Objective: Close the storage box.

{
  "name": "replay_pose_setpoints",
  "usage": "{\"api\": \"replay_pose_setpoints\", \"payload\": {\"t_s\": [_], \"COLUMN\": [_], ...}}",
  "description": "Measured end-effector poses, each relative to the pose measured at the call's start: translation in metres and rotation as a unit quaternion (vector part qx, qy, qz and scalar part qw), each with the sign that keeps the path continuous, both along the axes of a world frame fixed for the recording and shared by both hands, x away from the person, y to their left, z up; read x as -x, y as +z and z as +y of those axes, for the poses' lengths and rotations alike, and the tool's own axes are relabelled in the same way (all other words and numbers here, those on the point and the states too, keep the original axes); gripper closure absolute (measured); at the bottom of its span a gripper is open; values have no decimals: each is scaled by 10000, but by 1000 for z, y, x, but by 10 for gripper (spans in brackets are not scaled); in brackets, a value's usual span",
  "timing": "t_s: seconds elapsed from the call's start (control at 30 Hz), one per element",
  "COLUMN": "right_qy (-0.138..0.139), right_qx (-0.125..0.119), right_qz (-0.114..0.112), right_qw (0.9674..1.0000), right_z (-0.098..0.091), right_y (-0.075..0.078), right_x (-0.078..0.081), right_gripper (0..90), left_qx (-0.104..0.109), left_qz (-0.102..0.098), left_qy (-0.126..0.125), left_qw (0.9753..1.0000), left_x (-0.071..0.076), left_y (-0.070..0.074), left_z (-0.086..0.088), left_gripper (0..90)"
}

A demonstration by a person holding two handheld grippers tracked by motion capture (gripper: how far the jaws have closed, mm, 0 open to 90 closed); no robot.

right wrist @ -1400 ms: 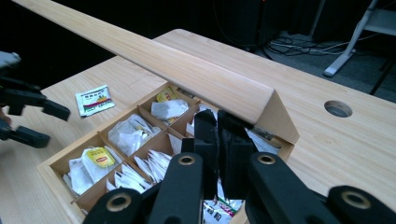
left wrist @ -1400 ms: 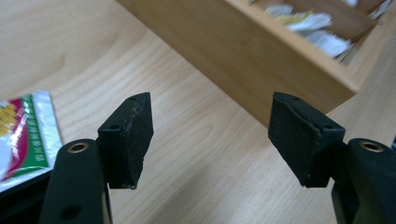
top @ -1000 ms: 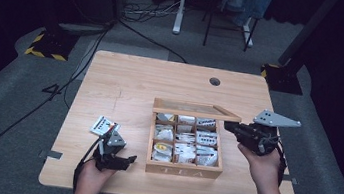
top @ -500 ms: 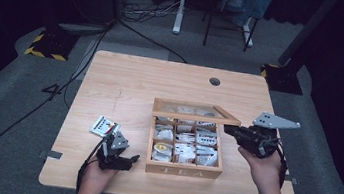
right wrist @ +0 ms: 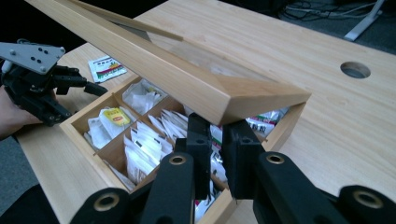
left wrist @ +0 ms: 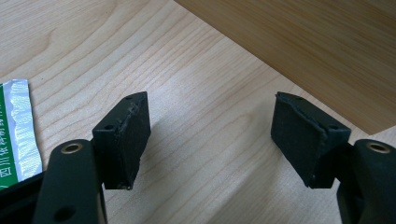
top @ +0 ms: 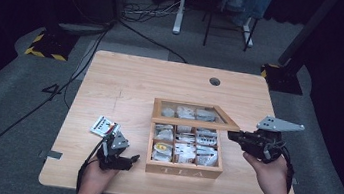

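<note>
Right gripper view: yellow teabag (right wrist: 116, 116) inside box (right wrist: 79, 140)

We count one wooden tea box (top: 183, 168) with one hinged lid (top: 189, 113) and six compartments. We see one loose tea packet (top: 104, 126) on one table (top: 126, 81), and two grippers: the left (top: 132, 159) and the right (top: 233, 135).

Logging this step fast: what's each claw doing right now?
Left claw: open, holding nothing, over bare table.
Right claw: nearly closed under the lid of the tea box, propping it up; jaws just eased apart.
</note>
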State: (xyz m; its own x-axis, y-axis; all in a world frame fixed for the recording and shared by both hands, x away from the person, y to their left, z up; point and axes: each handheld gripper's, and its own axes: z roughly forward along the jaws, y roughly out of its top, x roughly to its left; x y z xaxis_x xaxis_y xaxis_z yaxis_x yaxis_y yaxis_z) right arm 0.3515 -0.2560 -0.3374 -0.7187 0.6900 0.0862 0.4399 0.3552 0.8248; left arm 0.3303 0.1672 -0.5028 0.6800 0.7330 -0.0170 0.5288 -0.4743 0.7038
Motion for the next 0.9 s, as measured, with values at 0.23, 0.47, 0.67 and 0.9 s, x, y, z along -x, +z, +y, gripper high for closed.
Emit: {"api": "replay_pose_setpoints", "payload": {"t_s": [0.23, 0.47, 0.67, 0.9], "right_qy": [-9, -17, 40, 52], "right_qx": [75, 329, 596, 1029], "right_qz": [331, 648, 823, 840], "right_qw": [9994, 9974, 9948, 9911], "right_z": [-4, 1, 5, 12], "right_y": [-2, -3, -4, -5], "right_x": [2, 7, 9, 11], "right_gripper": [759, 709, 687, 677], "left_qx": [15, 40, 44, 42], "left_qz": [21, 0, -2, 5], "left_qy": [18, 69, 75, 78], "left_qw": [10000, 10000, 10000, 10000], "left_x": [-1, -2, -2, -2], "left_y": [0, -1, -1, -1], "left_z": [0, 0, -1, -1], "left_gripper": [287, 287, 286, 286]}}
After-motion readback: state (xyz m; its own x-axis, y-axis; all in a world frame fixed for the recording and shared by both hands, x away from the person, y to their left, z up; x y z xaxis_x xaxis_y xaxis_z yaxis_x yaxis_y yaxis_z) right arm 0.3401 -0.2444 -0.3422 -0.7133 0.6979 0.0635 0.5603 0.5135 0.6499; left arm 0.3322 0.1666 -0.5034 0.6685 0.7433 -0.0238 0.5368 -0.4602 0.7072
